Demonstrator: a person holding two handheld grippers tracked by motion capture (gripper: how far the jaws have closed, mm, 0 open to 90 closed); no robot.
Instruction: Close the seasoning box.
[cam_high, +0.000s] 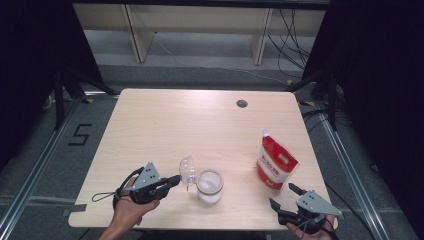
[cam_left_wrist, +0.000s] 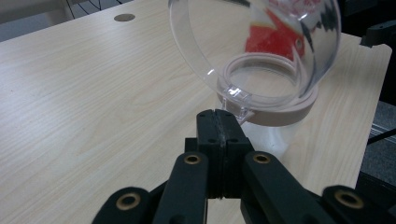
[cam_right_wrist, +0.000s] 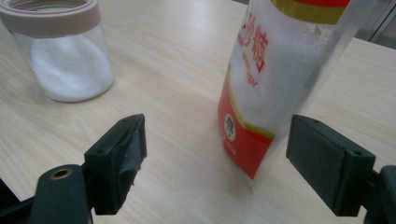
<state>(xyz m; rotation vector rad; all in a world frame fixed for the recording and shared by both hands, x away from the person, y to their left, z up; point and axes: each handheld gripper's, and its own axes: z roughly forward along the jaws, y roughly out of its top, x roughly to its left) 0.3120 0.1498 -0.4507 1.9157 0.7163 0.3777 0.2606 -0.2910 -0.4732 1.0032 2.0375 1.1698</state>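
At the left, the left gripper is seen with its jaws pressed together, their tips just beside the tab of the clear lid, which is tipped open on the jar; whether the tab is pinched cannot be told. The lid is best kept back so the mouth is left free. Further right, the pouch is stood between the spread jaws of the right gripper, untouched; it should be squeezed low. Bare table is left behind, though the near edge is close.
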